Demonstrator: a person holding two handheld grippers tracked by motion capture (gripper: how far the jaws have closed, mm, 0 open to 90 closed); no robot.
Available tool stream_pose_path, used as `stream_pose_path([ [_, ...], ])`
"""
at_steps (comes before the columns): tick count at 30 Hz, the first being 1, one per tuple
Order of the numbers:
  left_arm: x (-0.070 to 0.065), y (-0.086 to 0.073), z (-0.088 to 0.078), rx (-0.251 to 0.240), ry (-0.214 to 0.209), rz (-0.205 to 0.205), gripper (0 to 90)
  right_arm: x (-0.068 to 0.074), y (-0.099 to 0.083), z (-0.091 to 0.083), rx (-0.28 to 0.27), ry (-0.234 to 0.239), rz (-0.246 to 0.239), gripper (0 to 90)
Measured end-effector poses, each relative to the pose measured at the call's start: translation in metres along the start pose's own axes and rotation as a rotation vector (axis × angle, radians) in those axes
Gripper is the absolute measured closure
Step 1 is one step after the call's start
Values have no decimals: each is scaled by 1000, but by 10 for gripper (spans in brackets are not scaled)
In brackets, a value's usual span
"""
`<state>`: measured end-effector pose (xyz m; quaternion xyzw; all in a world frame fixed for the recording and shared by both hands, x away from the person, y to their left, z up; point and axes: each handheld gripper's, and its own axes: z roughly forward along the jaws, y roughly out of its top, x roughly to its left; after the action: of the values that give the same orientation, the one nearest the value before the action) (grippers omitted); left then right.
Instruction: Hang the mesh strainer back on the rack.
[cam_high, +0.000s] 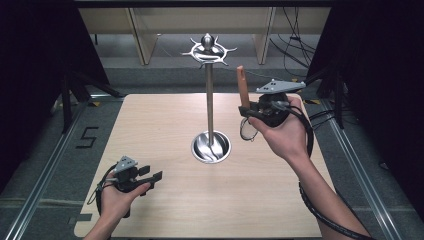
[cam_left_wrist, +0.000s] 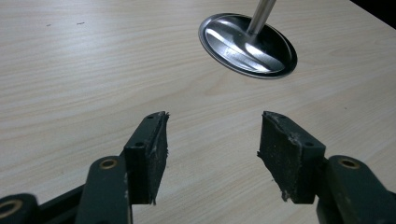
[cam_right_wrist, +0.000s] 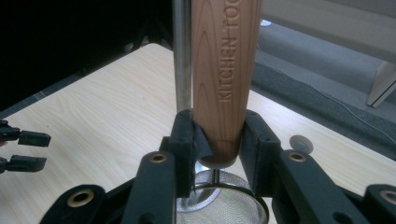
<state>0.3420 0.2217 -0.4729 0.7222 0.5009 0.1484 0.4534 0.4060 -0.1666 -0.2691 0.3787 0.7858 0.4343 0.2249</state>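
Polished steel is what grabs you first from the high view: a tall chrome utensil stand (cam_high: 210, 95) with a round dished base (cam_high: 211, 147) sits about mid-table on the pale wood-grain table (cam_high: 165, 210), slightly toward the far edge, and its crown of curved hooks (cam_high: 209, 50) is way up top. The right gripper (cam_high: 248, 113) is held up off the table just right of the pole, clamped on a reddish-brown wooden handle (cam_high: 242, 86) that stands nearly upright, free end up, with a small wire-mesh strainer head (cam_high: 248, 130) hanging below the jaws. So the long axis runs almost parallel to the pole, and the hooks are up and to the left of the handle tip; my guess is that's the gap that matters if this thing is meant to get hung. The left gripper (cam_high: 150, 178) is low near the near-left corner, well apart from the stand, so the right hand is clearly the closer one. Left gripper view: black jaws spread wide with nothing between them, bare table under them, and the shiny base (cam_left_wrist: 247, 44) ahead and to the right. Right gripper view: jaws closed on the lower end of the handle (cam_right_wrist: 226, 70), "KITCHEN TOO…" stamped along it, the steel pole (cam_right_wrist: 182, 56) just beside it on the left, and mesh (cam_right_wrist: 224, 200) visible below.
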Motion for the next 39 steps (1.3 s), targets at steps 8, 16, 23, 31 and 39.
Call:
stream_pose_path([
  [8, 0, 0, 0, 0, 2, 3, 411, 0, 3, 1, -11, -5, -28, 693],
  [16, 0, 0, 0, -1, 1, 2, 411, 0, 8, 0, -25, 0, -30, 693],
  [23, 0, 0, -1, -9, 3, -9, 411, 1, 13, -1, -35, 4, -21, 693],
  [31, 1, 0, -1, -10, 2, -9, 411, 6, 20, -1, -54, 0, -21, 693],
  [39, 0, 0, -2, -15, 0, -12, 412, 8, 23, 4, -28, 14, -28, 693],
])
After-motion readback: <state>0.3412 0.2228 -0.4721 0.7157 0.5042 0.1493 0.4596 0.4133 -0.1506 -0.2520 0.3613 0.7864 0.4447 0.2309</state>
